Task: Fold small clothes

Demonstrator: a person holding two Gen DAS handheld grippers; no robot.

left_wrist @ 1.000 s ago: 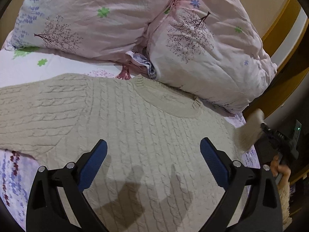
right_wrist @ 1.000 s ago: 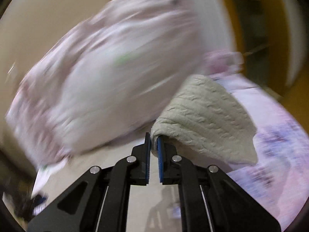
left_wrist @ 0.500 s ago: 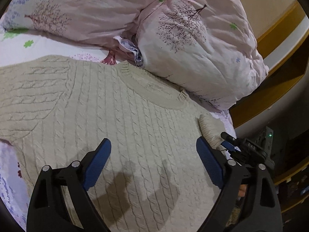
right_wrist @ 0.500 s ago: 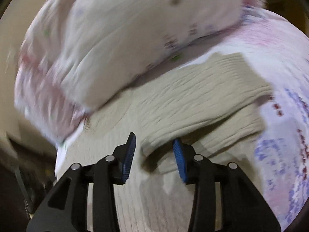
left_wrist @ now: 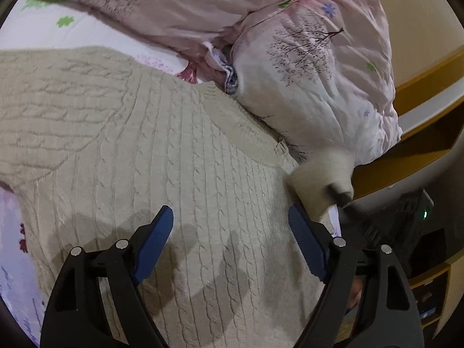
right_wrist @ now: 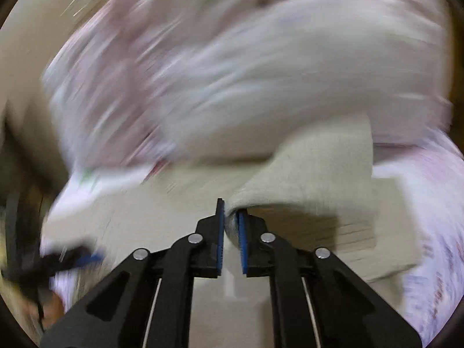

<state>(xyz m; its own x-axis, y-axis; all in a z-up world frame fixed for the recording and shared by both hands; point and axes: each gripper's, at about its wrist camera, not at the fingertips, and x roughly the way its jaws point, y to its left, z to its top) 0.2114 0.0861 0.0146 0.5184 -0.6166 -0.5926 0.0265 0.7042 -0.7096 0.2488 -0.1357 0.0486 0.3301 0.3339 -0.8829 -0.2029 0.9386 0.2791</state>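
Observation:
A cream cable-knit sweater [left_wrist: 174, 159] lies flat on the bed, neckline toward the pillows. My left gripper [left_wrist: 229, 214] hovers low over its chest, jaws wide and closing slowly, with only flat knit below and nothing pinched. My right gripper [right_wrist: 230, 211] is closing and its blue pads press on a fold of the sweater's sleeve [right_wrist: 319, 168], which rises off the sweater body [right_wrist: 174, 203]. In the left wrist view the right gripper [left_wrist: 343, 200] holds that raised sleeve [left_wrist: 322, 174] at the sweater's right edge. The right wrist view is smeared by motion.
Pink floral pillows [left_wrist: 319, 72] press against the sweater's collar. The flowered sheet [left_wrist: 87, 37] shows at far left. A wooden bed frame [left_wrist: 420, 95] and dark shelving lie past the right edge. The left gripper [right_wrist: 72, 261] appears blurred at lower left of the right wrist view.
Half a second ago the right gripper stood open over the sleeve lying on the sweater; now it has closed on it and lifted it. The left gripper sank, rolled, and narrowed a little.

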